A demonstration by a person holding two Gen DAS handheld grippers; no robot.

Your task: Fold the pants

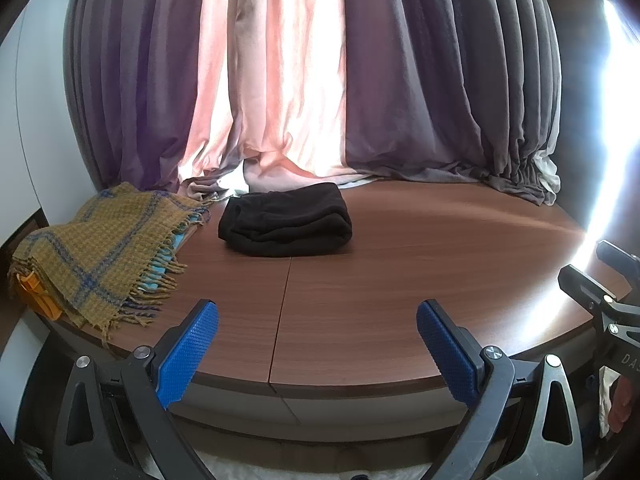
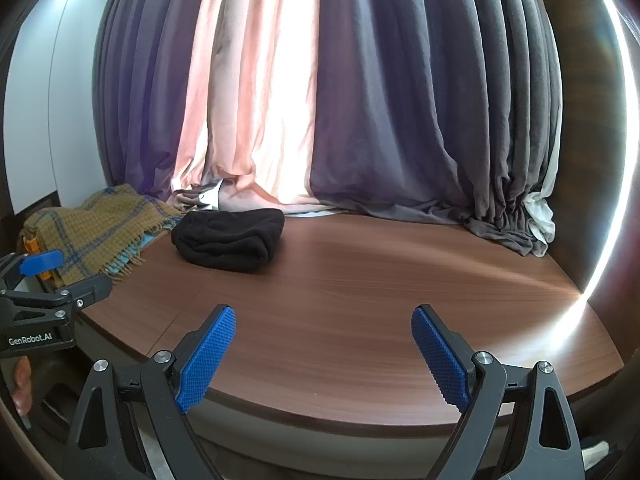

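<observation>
Black pants lie folded into a compact bundle at the back of the brown wooden platform, close to the curtains. The right wrist view shows the same pants left of centre. My left gripper stands open over the platform's front edge, well short of the pants, with nothing between its blue pads. My right gripper is likewise open and empty, near the front edge. Each gripper shows at the side of the other's view: the right gripper at the right edge, the left gripper at the left edge.
A mustard plaid fringed scarf lies at the platform's left end, over something orange. Purple, pink and grey curtains hang behind and pool onto the back edge. A white wall stands at left, a dark panel at right.
</observation>
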